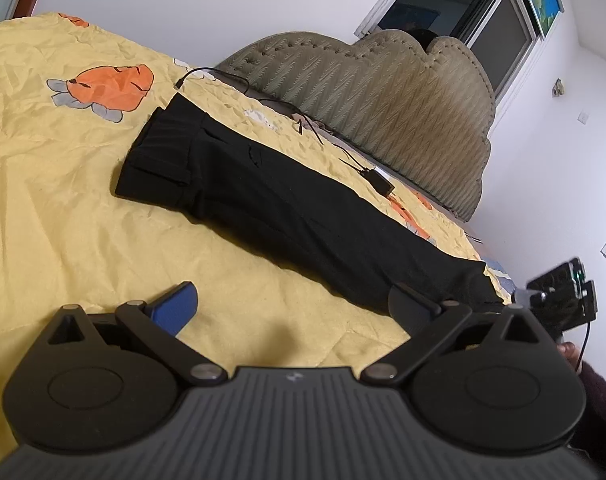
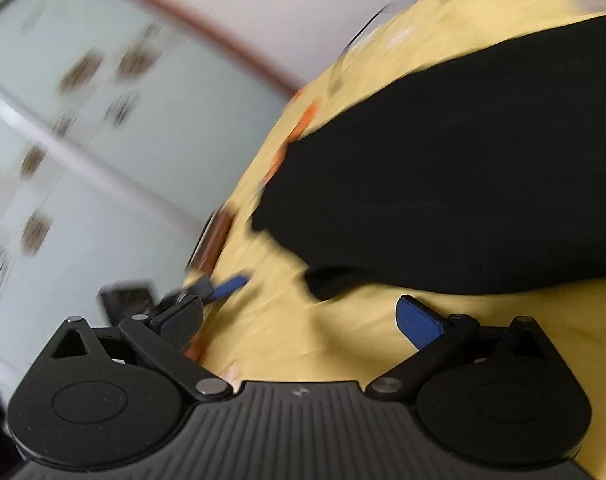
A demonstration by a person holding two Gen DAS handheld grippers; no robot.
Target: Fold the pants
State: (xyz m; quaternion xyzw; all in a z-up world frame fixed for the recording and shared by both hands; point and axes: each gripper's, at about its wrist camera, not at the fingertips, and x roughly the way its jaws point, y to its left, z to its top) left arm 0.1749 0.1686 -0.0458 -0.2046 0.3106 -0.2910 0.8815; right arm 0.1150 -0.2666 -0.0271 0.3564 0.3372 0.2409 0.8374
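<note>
Black pants [image 1: 271, 200] lie lengthwise on a yellow bedspread [image 1: 63, 200] with carrot prints, waistband at the far left, leg ends at the near right. My left gripper [image 1: 293, 306] is open just above the spread, holding nothing. Its right finger [image 1: 411, 308] shows against the leg ends; contact cannot be told. In the right wrist view, which is blurred, the pants [image 2: 443, 180] fill the upper right. My right gripper [image 2: 301, 318] is open over bare bedspread [image 2: 343, 340], a little short of the cloth's near edge. The right gripper [image 1: 559, 296] also shows at the bed's edge in the left wrist view.
A padded headboard [image 1: 383, 92] runs behind the pants. Black cables and a small adapter [image 1: 379, 182] lie on the spread beside them. A window [image 1: 463, 4] is above. A frosted wardrobe door [image 2: 83, 120] stands past the bed's edge. A hand [image 1: 571, 350] shows at the right.
</note>
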